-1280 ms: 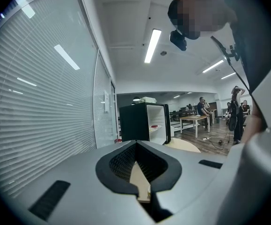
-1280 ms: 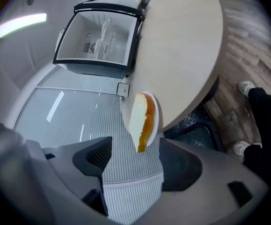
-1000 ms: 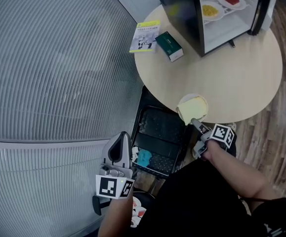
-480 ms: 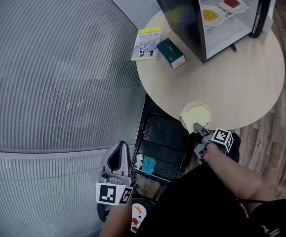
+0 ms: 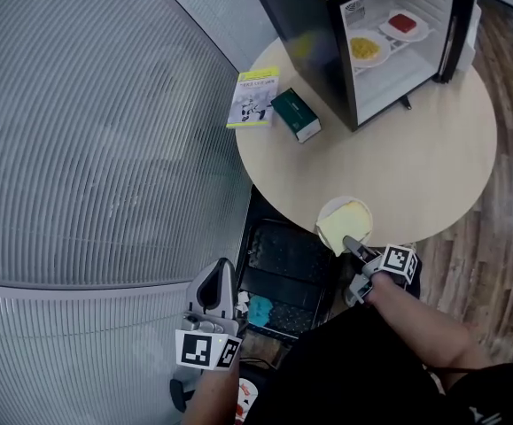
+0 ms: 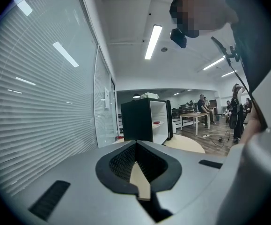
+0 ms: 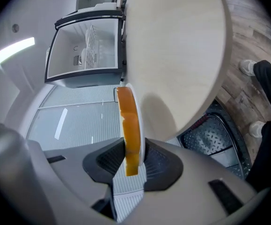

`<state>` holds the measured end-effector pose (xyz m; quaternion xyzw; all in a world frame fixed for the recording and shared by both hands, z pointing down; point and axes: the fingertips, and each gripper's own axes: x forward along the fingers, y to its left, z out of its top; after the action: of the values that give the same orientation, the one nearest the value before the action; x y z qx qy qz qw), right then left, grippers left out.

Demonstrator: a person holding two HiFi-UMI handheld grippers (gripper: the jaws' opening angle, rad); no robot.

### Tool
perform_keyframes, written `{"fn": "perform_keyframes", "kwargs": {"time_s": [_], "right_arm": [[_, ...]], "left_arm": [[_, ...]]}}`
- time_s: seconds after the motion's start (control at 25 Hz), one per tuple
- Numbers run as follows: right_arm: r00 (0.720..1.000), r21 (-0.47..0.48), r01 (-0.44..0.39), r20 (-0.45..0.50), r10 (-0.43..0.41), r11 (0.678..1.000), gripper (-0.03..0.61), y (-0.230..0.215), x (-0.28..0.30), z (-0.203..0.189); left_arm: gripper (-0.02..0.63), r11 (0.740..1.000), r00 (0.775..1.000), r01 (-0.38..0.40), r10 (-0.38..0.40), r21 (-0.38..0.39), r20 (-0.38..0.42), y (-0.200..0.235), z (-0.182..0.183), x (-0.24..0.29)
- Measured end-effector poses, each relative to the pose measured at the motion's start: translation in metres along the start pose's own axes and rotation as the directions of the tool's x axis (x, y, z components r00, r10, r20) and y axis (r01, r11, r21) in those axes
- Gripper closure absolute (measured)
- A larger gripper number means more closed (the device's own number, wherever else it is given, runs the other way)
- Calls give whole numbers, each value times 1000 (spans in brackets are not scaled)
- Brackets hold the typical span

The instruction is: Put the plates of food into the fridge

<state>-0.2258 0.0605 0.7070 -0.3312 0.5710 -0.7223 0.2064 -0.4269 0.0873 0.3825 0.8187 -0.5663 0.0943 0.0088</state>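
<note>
A white plate with a pale yellow slab of food (image 5: 345, 220) sits at the near edge of the round table (image 5: 415, 149). My right gripper (image 5: 352, 244) reaches over that edge. Its jaws have just been closing, and they now pinch the plate's near rim and the food (image 7: 128, 125) between the pads (image 7: 150, 159). The small black fridge (image 5: 327, 34) stands open at the table's far side, with a plate of yellow food (image 5: 367, 47) and one of red food (image 5: 404, 23) on its shelf. My left gripper (image 5: 218, 277) hangs low at the left, shut and holding nothing (image 6: 136, 146).
A booklet (image 5: 254, 97) and a dark green box (image 5: 295, 115) lie on the table left of the fridge. A black crate (image 5: 287, 264) with a blue cloth sits on the floor under the table's near edge. A ribbed glass wall (image 5: 97, 149) runs along the left.
The right gripper's jaws have closed onto the near rim of the plate at the table edge. The left gripper has stayed low at the left.
</note>
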Motion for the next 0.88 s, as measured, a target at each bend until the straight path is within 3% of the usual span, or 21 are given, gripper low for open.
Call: {"fn": "perform_keyframes", "kwargs": {"time_s": [0.36,0.88], "right_arm": [[999,-23,-27,25,28,999,460,38,-25,35],[998,-63,-32,55,35,997,460,89,-47,136]], "left_arm": [[611,998,998,55,-54,-36,29,-26,17,35],[611,993,992,105,-101,-49,77,-61,54,120]]}}
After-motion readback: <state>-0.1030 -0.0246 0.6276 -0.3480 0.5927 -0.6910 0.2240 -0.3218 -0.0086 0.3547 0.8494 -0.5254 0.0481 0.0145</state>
